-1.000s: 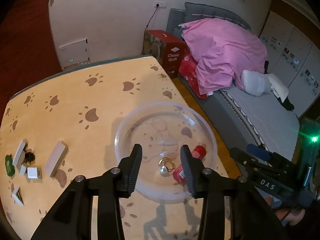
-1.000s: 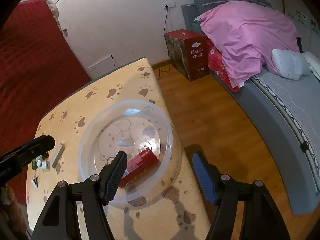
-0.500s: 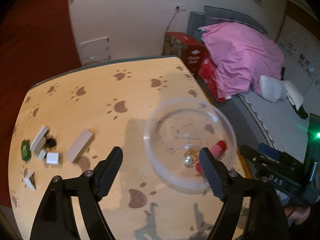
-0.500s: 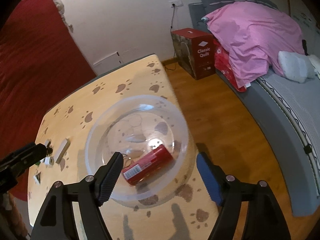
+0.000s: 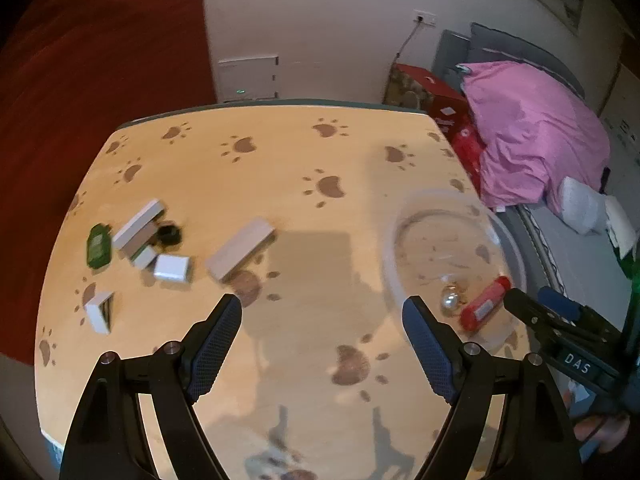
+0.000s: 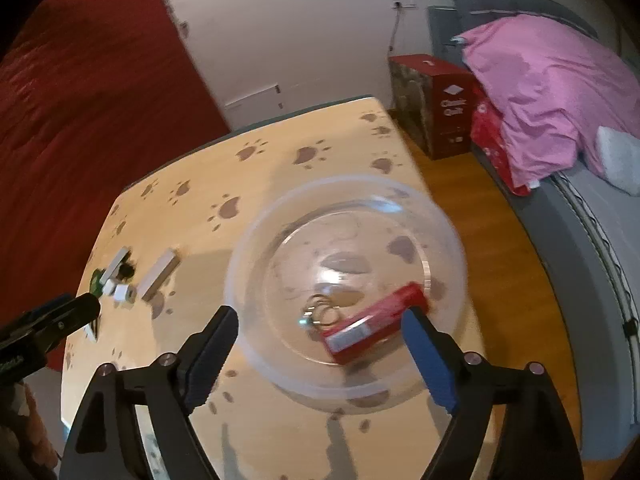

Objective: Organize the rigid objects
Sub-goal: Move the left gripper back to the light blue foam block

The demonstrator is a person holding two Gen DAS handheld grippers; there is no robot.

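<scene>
A clear plastic bowl (image 6: 256, 248) stands at the table's right side and holds a red tube (image 6: 376, 322) and a silver key ring (image 6: 320, 314); the bowl also shows in the left wrist view (image 5: 516, 256). My right gripper (image 6: 320, 344) is open and empty above the bowl's near rim. My left gripper (image 5: 324, 340) is open and empty over bare table, left of the bowl. On the table's left lie several small pieces: a long white block (image 5: 240, 254), a white cube (image 5: 172, 268), a green piece (image 5: 98, 246), a black knob (image 5: 168, 234) and a white wedge (image 5: 98, 312).
The paw-print table (image 5: 280, 168) ends close to the bowl's right side. A bed with a pink quilt (image 6: 552, 92) and a red box (image 6: 440, 104) stand to the right across wooden floor. A red curtain (image 6: 80, 120) hangs on the left.
My left gripper opened wide and swung left, away from the bowl, bringing the small pieces closer into view. My right gripper moved left over the bowl and stayed open.
</scene>
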